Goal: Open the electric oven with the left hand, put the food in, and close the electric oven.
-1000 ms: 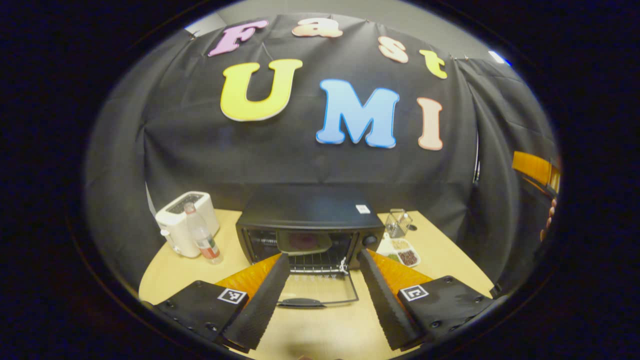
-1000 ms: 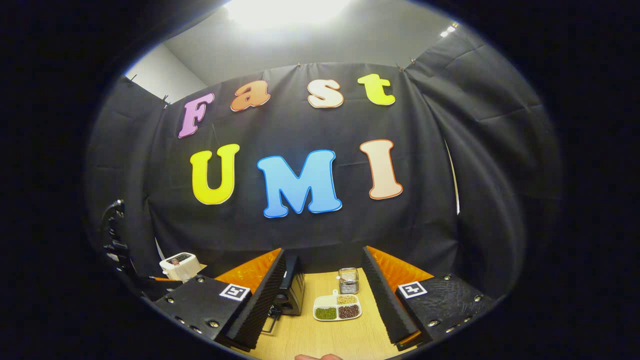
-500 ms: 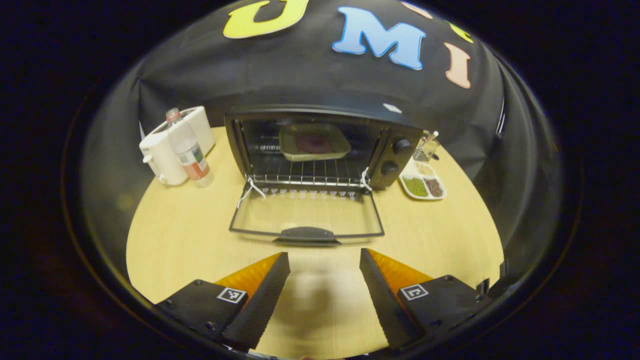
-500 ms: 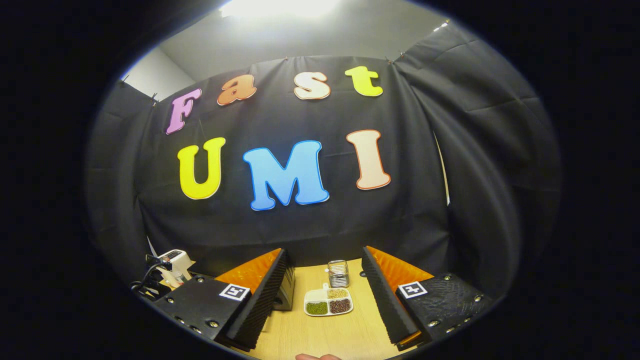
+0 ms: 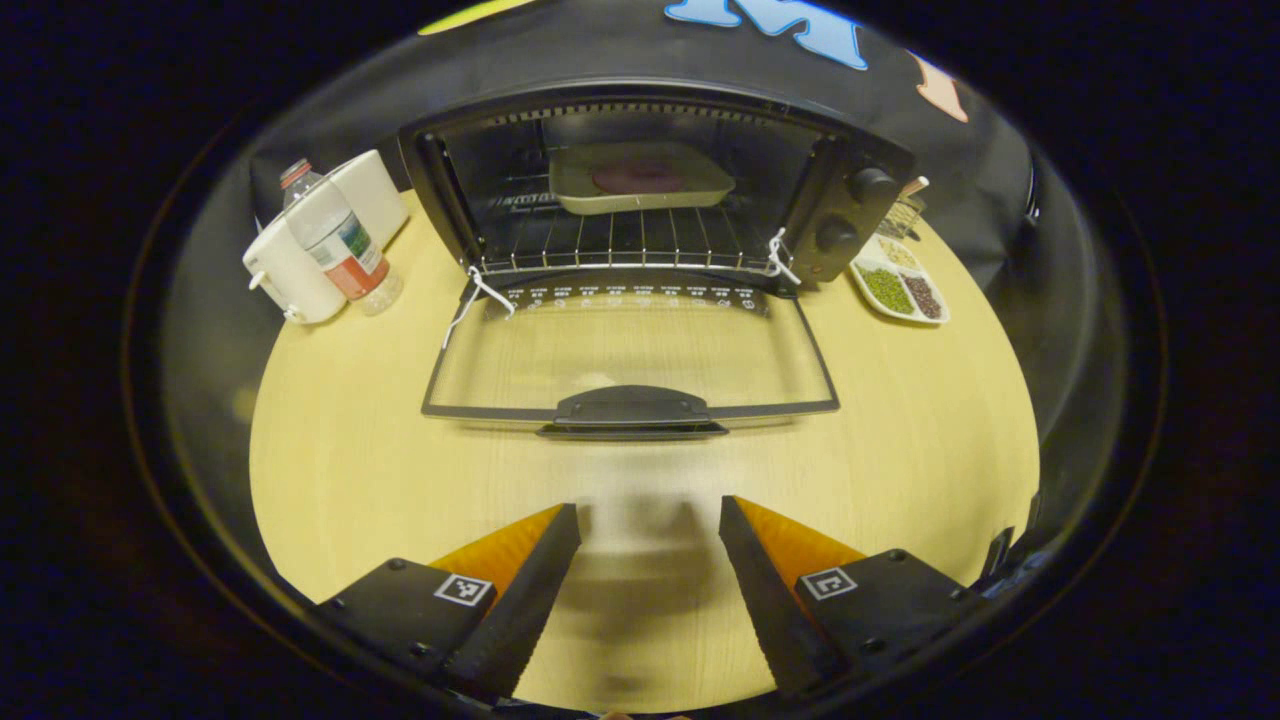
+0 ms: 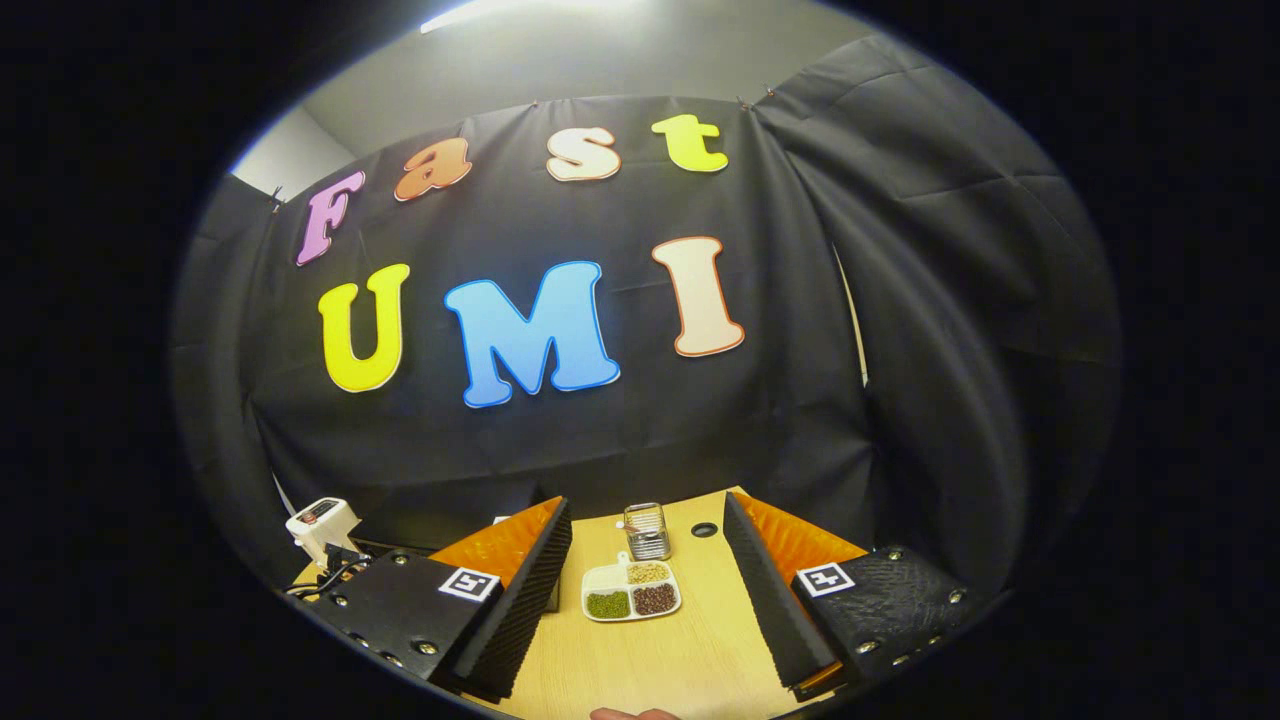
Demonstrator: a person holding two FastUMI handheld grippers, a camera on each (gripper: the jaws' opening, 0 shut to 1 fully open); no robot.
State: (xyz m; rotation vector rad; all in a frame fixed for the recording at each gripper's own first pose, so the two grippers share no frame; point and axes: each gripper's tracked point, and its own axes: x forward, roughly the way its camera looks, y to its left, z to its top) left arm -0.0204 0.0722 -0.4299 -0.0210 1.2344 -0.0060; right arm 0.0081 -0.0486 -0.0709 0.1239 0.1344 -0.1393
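Observation:
In the left gripper view a black electric oven [image 5: 860, 200] stands at the back of the round wooden table with its glass door [image 5: 630, 350] folded flat onto the tabletop. The door's dark handle [image 5: 632, 408] faces me. Inside, a beige tray with a dark round piece of food [image 5: 640, 177] rests on the wire rack. My left gripper [image 5: 650, 580] hovers open over bare table just short of the handle, holding nothing. In the right gripper view my right gripper [image 6: 648, 590] is open and empty, raised above the table's right part.
A white toaster [image 5: 300, 250] and a plastic bottle [image 5: 338, 240] stand left of the oven. A white divided dish of beans [image 5: 895, 290] [image 6: 632, 598] lies to its right, with a small wire-and-glass holder [image 6: 647, 531] behind it. A round cable hole [image 6: 704, 529] marks the tabletop.
The left gripper has tipped down and come nearer to the open door, whose handle now looms larger ahead of the fingers. The right gripper has swung slowly rightward, away from the oven.

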